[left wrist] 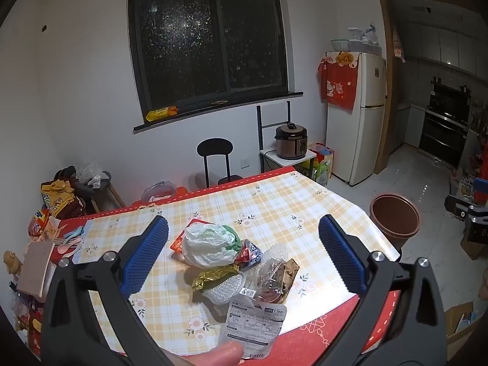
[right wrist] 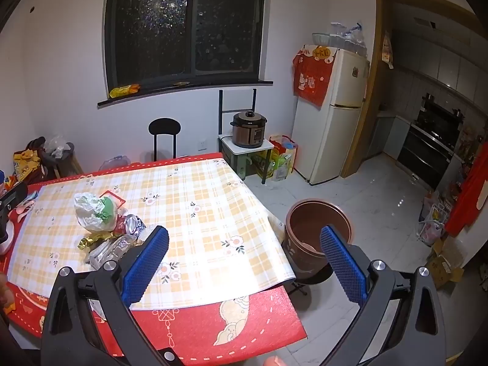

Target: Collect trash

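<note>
trash pile (left wrist: 235,262) — crumpled bags, wrappers, heaped | both claws spread apart — empty

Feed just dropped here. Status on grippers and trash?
Both grippers open, empty. Trash pile untouched on table. Brown bin beside table, path clear.

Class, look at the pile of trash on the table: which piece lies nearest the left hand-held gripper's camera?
The flat white printed packet, at the pile's near edge, on the tablecloth; the white plastic bag and gold wrapper lie farther back.
</note>
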`<state>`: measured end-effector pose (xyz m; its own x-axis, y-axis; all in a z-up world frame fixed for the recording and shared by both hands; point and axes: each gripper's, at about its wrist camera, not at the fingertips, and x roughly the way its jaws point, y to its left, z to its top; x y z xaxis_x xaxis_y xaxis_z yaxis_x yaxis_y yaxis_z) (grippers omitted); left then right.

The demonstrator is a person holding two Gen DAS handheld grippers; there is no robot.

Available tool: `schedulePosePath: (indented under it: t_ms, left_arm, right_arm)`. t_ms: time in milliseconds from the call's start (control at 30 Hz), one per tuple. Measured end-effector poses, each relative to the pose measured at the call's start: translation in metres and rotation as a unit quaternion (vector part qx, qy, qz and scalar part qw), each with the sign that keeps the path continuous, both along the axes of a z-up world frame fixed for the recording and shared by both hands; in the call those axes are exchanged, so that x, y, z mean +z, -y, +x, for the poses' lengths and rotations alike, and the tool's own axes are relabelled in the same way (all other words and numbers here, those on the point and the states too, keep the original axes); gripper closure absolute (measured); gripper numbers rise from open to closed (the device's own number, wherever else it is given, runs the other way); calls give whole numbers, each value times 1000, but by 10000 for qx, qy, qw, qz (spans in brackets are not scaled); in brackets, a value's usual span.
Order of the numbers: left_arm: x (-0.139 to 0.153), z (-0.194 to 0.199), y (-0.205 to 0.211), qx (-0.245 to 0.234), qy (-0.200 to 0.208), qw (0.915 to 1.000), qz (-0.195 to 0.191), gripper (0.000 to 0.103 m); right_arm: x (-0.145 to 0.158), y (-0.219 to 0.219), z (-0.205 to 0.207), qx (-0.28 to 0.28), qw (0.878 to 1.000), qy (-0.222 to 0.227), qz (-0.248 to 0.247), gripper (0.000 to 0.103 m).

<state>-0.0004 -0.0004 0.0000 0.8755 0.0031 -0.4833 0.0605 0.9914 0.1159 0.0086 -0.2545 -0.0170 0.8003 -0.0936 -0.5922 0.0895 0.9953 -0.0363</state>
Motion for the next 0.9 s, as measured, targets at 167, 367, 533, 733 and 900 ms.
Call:
schedulePosePath:
  t_ms: [167, 367, 533, 733, 900]
  left_arm:
    - [-1, 0, 1, -9, -57, 10000, -5, 6]
    - [1, 1, 0, -12, -42, 10000, -16, 6]
    - [-1, 1, 1, -18, -51, 10000, -13, 6]
    - [-6, -2, 4, -72, -67, 9999, 39, 6]
    - [-5, -3, 3, -108, -83, 9999, 53, 6]
  right_arm:
    - [0, 2, 0, 1, 10000, -4, 6, 5]
    - [0, 3, 0, 11, 10000, 1, 13, 5]
    - [0, 3, 0, 2, 10000, 7, 8, 5]
    - [0, 2, 1, 8, 10000, 11, 6, 5]
    - [0, 1, 1, 40, 10000, 15, -8, 5]
